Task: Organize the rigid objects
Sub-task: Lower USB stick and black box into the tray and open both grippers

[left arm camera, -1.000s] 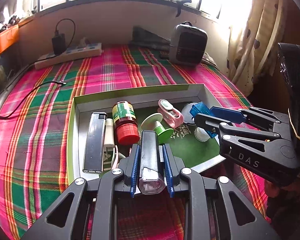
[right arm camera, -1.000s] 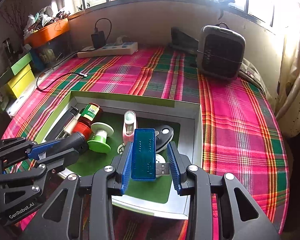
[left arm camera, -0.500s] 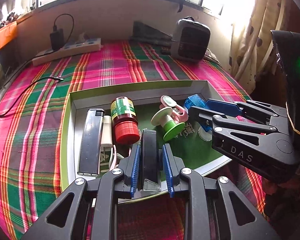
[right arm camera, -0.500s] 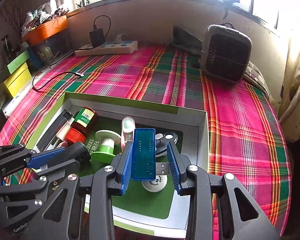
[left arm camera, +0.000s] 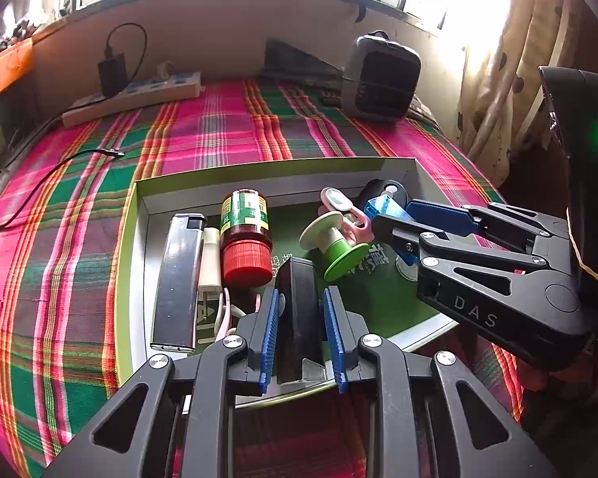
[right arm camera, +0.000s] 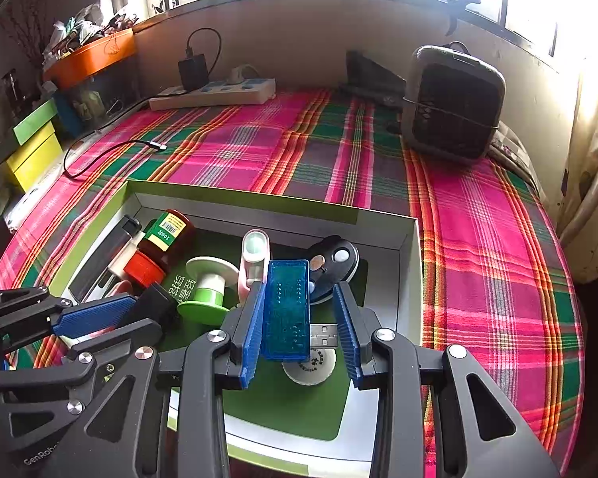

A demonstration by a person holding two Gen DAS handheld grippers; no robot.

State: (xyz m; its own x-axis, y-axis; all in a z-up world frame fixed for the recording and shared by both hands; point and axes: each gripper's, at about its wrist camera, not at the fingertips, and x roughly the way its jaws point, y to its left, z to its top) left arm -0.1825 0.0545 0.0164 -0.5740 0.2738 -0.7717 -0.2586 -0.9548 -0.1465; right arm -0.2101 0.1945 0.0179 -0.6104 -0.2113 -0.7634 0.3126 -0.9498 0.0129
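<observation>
- Left wrist view: left gripper [left arm camera: 301, 340] clamps a glossy black rectangular block [left arm camera: 297, 318] over the shallow green-lined box [left arm camera: 259, 173].
- Right gripper [right arm camera: 301, 334] pinches a translucent blue USB stick [right arm camera: 287, 310] above that box [right arm camera: 275, 209]; a ridged red-capped bottle [right arm camera: 161, 245] lies ahead-left.

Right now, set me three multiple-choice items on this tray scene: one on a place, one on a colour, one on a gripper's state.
1. Where does the bottle lie?
A. in the tray
B. on the cloth
C. on the power strip

2. What colour is the bottle's cap?
A. green
B. red
C. white

3. What does the right gripper hold?
A. a spool
B. nothing
C. a blue USB stick

Answers:
1 A: the bottle lies inside the tray walls, beside the lighter.
2 B: the ribbed cap is red.
3 C: the stick sits between the pads, its plug against the right pad.
</observation>
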